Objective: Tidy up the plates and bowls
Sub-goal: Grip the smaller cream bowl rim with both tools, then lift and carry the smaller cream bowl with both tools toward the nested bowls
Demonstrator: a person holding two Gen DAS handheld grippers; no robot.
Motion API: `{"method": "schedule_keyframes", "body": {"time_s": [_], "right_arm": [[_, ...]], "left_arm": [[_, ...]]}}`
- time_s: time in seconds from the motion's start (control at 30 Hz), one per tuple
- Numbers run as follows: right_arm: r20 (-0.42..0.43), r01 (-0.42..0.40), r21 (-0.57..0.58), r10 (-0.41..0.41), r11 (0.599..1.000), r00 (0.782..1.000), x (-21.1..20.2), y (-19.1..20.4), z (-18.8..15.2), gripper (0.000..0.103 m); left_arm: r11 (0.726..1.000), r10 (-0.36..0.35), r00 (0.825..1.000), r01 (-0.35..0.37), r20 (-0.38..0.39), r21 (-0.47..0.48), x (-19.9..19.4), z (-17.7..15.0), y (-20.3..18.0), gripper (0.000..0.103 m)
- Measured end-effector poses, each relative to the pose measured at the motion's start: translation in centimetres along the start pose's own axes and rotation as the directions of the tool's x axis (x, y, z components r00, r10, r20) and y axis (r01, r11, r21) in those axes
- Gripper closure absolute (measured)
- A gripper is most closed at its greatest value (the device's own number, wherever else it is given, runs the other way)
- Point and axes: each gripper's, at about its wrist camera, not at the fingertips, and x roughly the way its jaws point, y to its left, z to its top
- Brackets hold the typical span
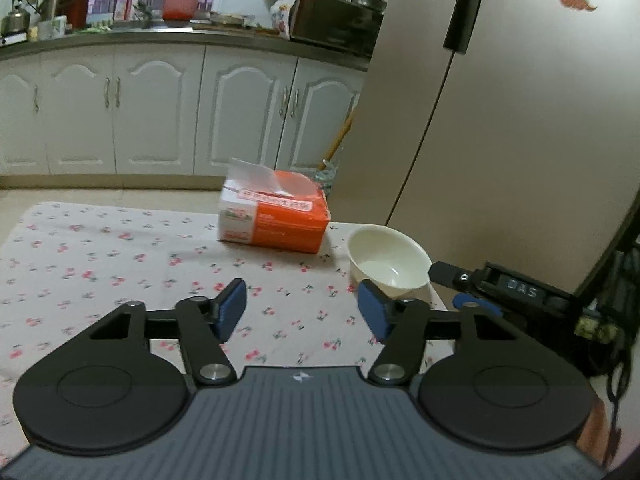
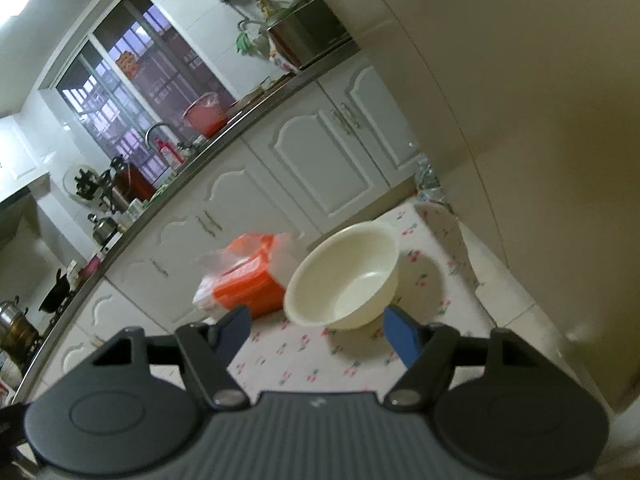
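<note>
A cream bowl (image 1: 386, 260) stands upright and empty on the flowered tablecloth (image 1: 120, 264), near the table's right edge. My left gripper (image 1: 302, 308) hovers open over the cloth with nothing between its blue pads; the bowl lies just beyond its right fingertip. From the right, my right gripper (image 1: 454, 288) reaches in beside the bowl. In the right wrist view the bowl (image 2: 348, 276) sits just ahead of the right gripper (image 2: 320, 332). Its jaws stand open and the pads do not press on the bowl. No plates are in view.
An orange and white tissue box (image 1: 276, 216) sits on the cloth behind and left of the bowl, also visible as the tissue box (image 2: 248, 284). A tall fridge (image 1: 520, 120) stands close on the right. White cabinets (image 1: 160, 112) and a cluttered counter lie beyond the table.
</note>
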Motion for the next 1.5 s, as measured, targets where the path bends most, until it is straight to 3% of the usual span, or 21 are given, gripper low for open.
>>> {"method": "schedule_keyframes", "body": {"time_s": [0.17,0.63,0.9,1.1,1.17,1.3,1.5], "right_arm": [[0.015,-0.012,-0.021,0.012,1.0,1.0,0.5,-0.8,0.3,0.029],[0.0,-0.014,-0.033,0.014,0.999,1.0,2.8,-2.4,0.9,0.029],[0.008,-0.072,-0.021,0.073,0.997,0.997,3.6,-2.6,1.3,0.02],[0.019,-0.046,-0.028,0.046,0.999,0.999,4.3,-2.9,1.8,0.021],[0.008,-0.017,-0.051,0.017,0.999,1.0,4.9,-2.6,1.8,0.03],[-0.037,0.044,-0.091,-0.048,0.995,0.998,6.3,-2.1,1.5,0.069],[-0.072,0.032,-0.082,-0.038,0.996,0.997,6.3,-2.6,1.3,0.081]], "left_arm": [[1.0,-0.013,0.999,0.012,-0.043,-0.023,4.1,-0.2,-0.9,0.054],[0.996,0.0,0.994,-0.009,-0.11,-0.085,12.6,0.4,-2.6,0.057],[0.996,-0.008,0.994,-0.003,-0.112,-0.094,14.8,0.2,-3.6,0.06],[0.994,-0.002,0.993,-0.011,-0.114,-0.109,15.9,-0.2,-2.5,0.06],[0.994,0.001,0.993,-0.014,-0.117,-0.11,16.2,-0.4,-2.3,0.059],[0.992,0.006,0.993,-0.021,-0.115,-0.128,16.4,-0.4,-2.1,0.054],[0.99,-0.003,0.995,-0.012,-0.104,-0.143,15.6,-0.1,-1.8,0.051]]}}
